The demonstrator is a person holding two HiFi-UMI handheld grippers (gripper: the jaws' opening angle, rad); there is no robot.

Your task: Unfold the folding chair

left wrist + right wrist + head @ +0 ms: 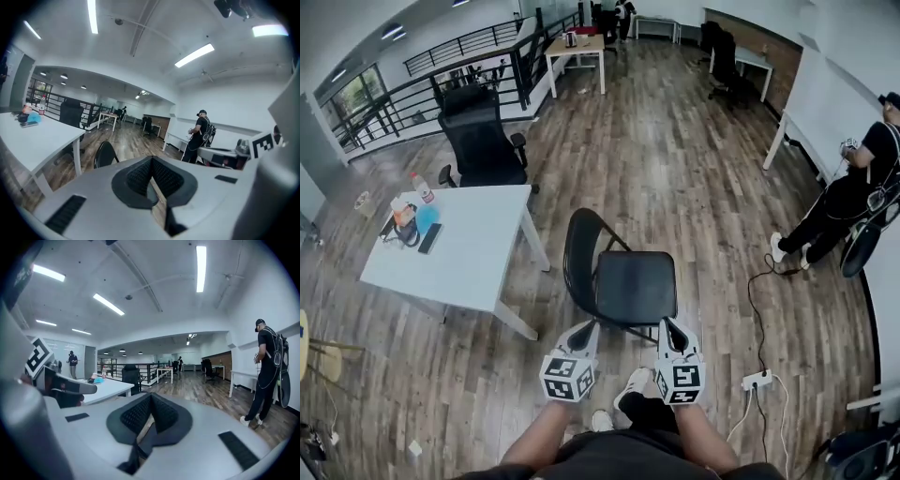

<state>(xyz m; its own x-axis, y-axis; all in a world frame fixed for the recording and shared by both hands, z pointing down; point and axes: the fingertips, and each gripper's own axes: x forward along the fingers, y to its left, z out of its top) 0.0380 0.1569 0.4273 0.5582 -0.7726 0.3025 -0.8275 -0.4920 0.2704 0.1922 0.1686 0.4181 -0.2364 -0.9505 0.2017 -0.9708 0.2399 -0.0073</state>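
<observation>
The black folding chair (623,281) stands opened out on the wood floor, seat level and backrest up, just ahead of my feet. My left gripper (584,330) hovers near the seat's front left corner, jaws shut and empty. My right gripper (672,328) hangs by the front right corner, also shut on nothing. Neither touches the chair. In the left gripper view my left gripper (152,180) points roughly level across the room, and only the chair's backrest (105,154) shows. In the right gripper view my right gripper (150,418) has its pads pressed together, with no chair in sight.
A white table (478,253) with a bottle (422,187) and small items stands left of the chair. A black office chair (481,141) is behind it. A person (853,197) sits at the right. A power strip (757,380) and cable lie on the floor right of me.
</observation>
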